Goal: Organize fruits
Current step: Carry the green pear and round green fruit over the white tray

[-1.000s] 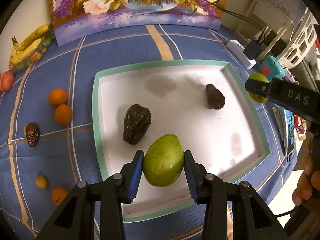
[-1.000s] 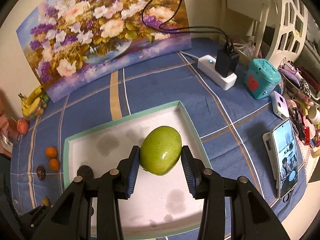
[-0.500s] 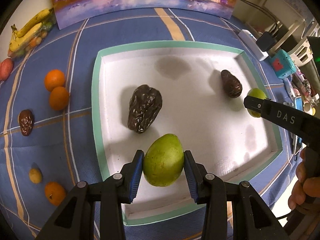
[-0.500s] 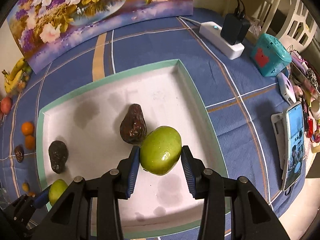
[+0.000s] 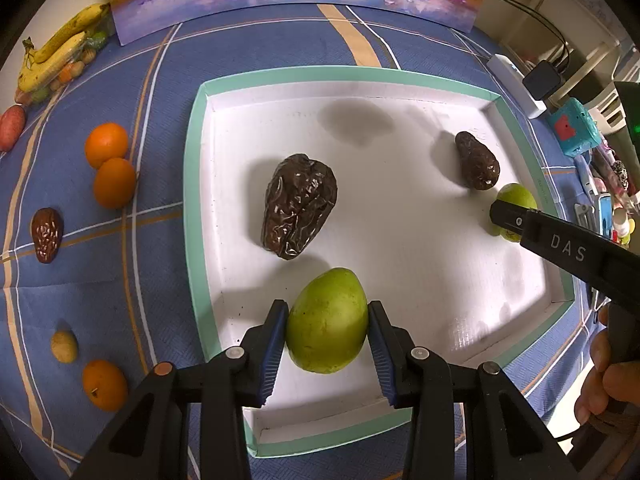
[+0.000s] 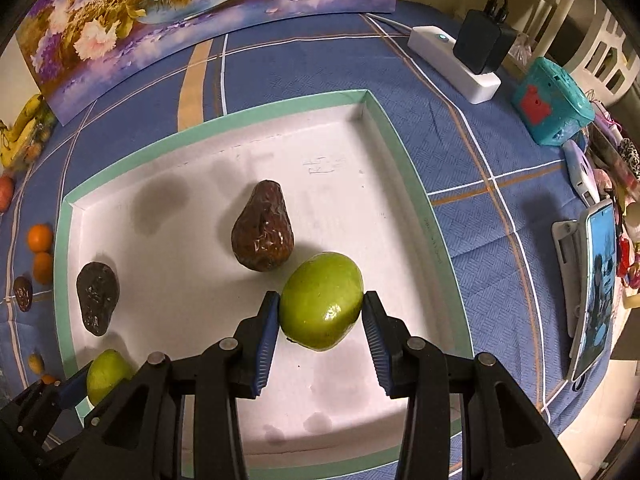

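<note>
A white tray with a teal rim [image 5: 192, 184] [image 6: 404, 160] lies on the blue cloth. It holds two dark wrinkled avocados, the larger [image 5: 298, 206] [image 6: 97, 298] and the smaller [image 5: 478, 160] [image 6: 263, 232]. My left gripper [image 5: 327, 322] is shut on a green mango [image 5: 327, 320] low over the tray's near left part; it also shows in the right wrist view [image 6: 107, 374]. My right gripper [image 6: 321, 308] is shut on a second green mango [image 6: 321, 300] low over the tray's right side, beside the smaller avocado; this mango also shows in the left wrist view [image 5: 514, 210].
Left of the tray lie three oranges [image 5: 106, 140] [image 5: 115, 183] [image 5: 105, 385], a brown fruit [image 5: 47, 234], a small yellow fruit [image 5: 64, 346], bananas [image 5: 60, 52] and a red fruit [image 5: 11, 127]. A flower painting [image 6: 180, 12], power strip [image 6: 454, 64], teal box [image 6: 552, 102] and phone [image 6: 596, 284] stand behind and right.
Both grippers have come down closer to the tray, each still holding its green mango. The right gripper has moved in over the tray's right side next to the smaller avocado.
</note>
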A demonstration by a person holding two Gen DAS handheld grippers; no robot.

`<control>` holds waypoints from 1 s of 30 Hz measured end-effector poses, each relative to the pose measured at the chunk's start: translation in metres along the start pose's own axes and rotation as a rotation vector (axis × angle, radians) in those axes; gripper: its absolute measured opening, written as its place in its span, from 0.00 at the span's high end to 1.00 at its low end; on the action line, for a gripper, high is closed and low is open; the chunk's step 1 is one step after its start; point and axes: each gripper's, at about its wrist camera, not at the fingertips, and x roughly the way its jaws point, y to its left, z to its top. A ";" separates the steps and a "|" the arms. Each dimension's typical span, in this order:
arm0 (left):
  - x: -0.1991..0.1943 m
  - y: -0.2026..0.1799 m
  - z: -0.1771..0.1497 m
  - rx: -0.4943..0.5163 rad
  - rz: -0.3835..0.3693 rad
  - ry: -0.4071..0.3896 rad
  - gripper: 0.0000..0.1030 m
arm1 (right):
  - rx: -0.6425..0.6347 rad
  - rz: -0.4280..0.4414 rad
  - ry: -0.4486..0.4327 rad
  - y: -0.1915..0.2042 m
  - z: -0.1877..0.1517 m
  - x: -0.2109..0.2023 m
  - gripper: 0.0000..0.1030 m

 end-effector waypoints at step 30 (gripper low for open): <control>-0.016 -0.003 0.008 0.011 -0.019 -0.035 0.42 | -0.013 0.004 -0.018 0.000 0.008 -0.012 0.57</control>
